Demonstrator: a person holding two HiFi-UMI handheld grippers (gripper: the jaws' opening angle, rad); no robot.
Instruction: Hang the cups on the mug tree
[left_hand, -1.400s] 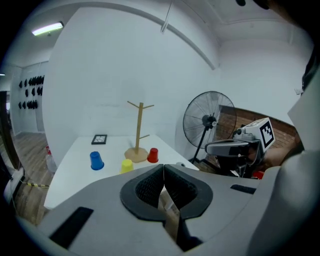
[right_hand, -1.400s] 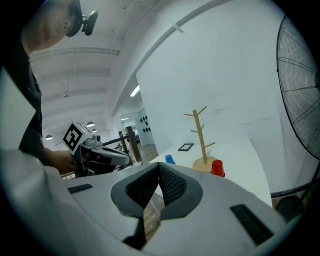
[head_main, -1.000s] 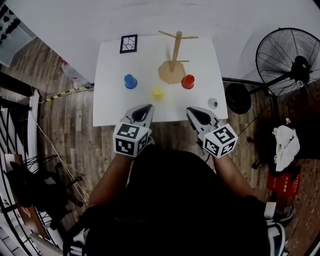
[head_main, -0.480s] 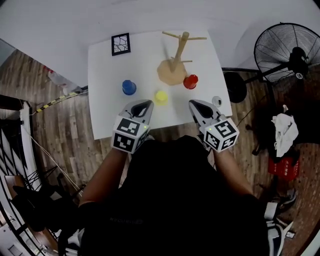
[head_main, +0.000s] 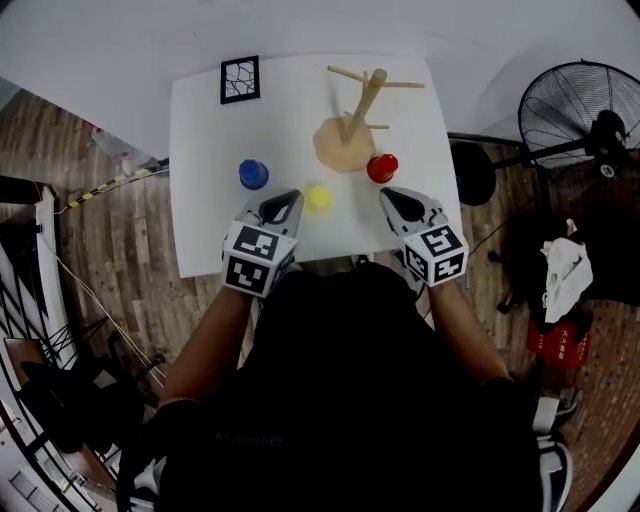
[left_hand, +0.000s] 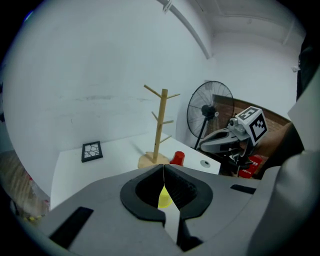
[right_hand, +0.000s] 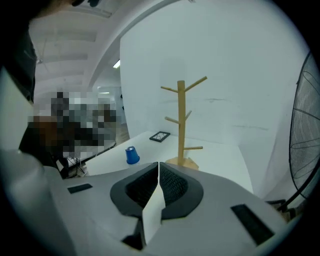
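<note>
The left claw (head_main: 288, 198) and right claw (head_main: 388, 196) hover closed and empty over the near edge of the tabletop (head_main: 200, 130). The yellow cup (head_main: 318, 198) stands just beside the left claw's tip, toward the middle. The red cup (head_main: 381, 167) is just ahead of the right claw, beside the mug tree (head_main: 352, 110), and the blue cup (head_main: 253, 174) stands nearer the left edge.

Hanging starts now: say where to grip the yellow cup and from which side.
Grip the yellow cup across its side wall, coming from the table's near edge with the left hand-held gripper, which points at it. It stands apart, so both sides look free. Open the shut jaws first. No handle shows.
</note>
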